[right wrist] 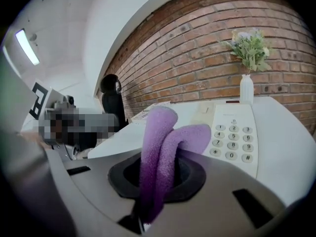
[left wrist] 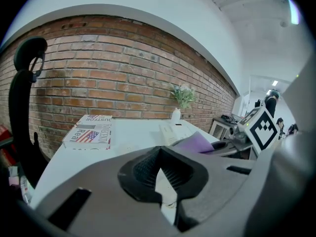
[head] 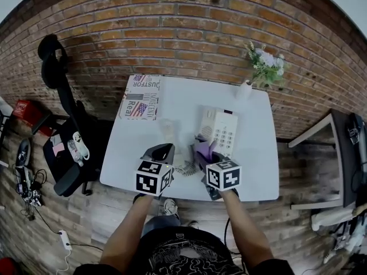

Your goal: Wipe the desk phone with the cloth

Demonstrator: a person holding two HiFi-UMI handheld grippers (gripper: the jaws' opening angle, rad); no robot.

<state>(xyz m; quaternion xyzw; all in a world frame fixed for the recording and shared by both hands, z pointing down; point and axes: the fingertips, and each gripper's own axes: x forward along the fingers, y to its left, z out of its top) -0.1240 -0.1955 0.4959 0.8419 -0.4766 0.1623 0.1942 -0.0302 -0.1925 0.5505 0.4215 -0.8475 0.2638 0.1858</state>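
Cloth purple, fuzzy, doubled over.

desk phone: near edge hidden by cloth | coiled cord: seemingly part-covered

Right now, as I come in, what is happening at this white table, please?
A person is at the white table with a gripper in each hand. The right gripper has its fingers shut on a purple cloth, held at the near edge of the desk phone. Whether the cloth touches the phone is unclear. The left gripper hangs beside it, its fingers together with nothing between them.
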